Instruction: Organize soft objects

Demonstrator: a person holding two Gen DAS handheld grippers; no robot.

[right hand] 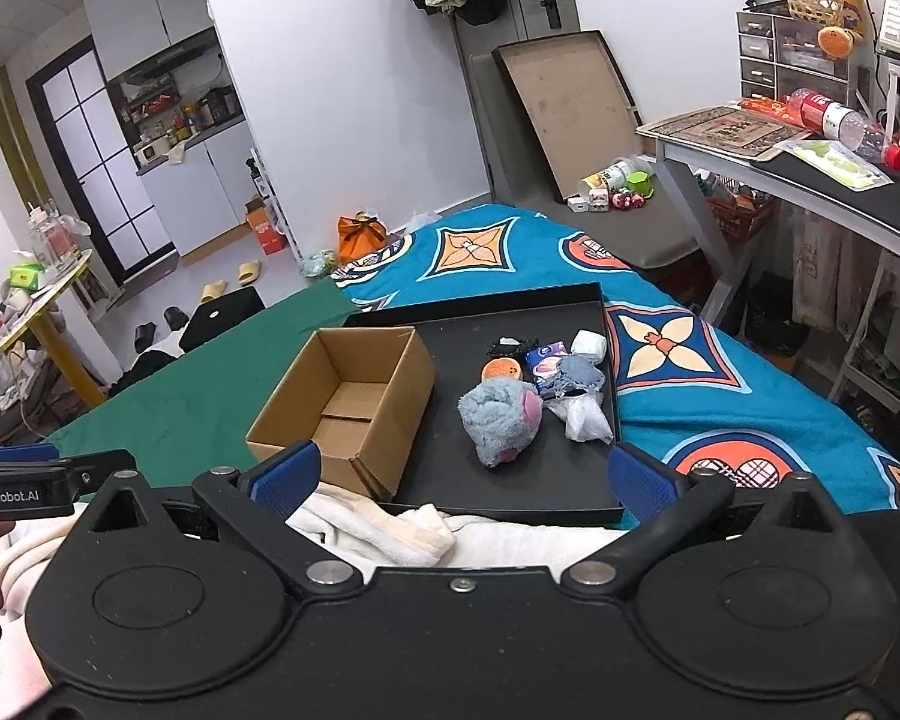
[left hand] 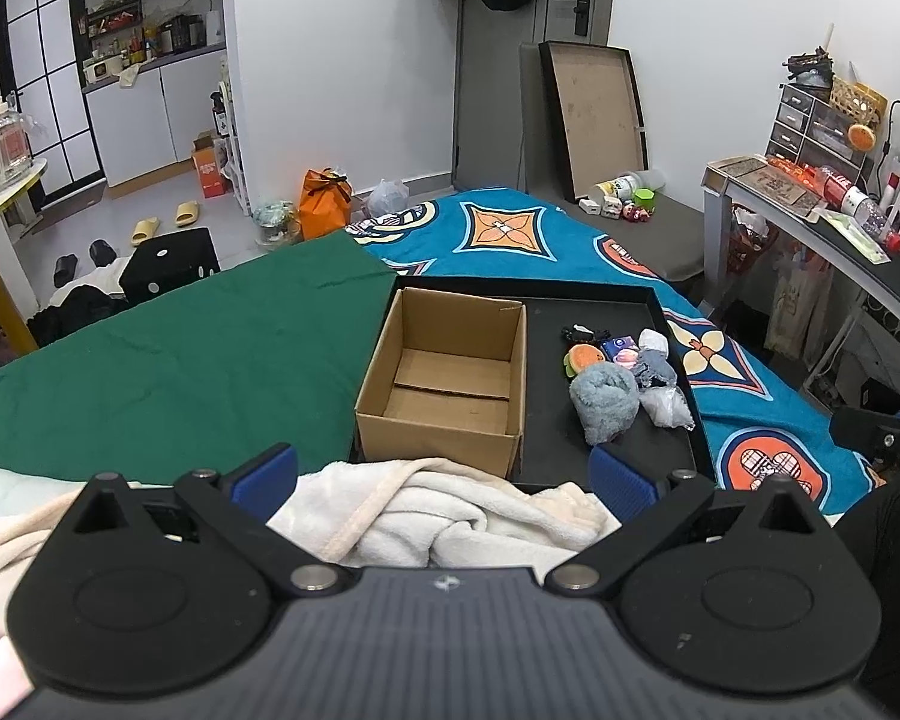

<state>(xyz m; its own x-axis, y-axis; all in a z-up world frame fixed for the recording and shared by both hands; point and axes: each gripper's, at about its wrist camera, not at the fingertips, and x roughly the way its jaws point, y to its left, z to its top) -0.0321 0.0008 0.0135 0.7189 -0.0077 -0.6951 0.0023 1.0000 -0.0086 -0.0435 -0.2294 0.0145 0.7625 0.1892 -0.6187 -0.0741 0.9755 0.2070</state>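
Observation:
An empty cardboard box stands in the left half of a black tray on the bed. In the tray's right half lie a grey-blue plush toy, an orange round toy, a small purple packet, a grey cloth, a white block and a clear plastic bag. My left gripper is open and empty, held over a cream blanket. My right gripper is open and empty, short of the tray.
The bed carries a green sheet and a blue patterned cover. A desk with clutter stands to the right. A black dice stool and slippers are on the floor at left.

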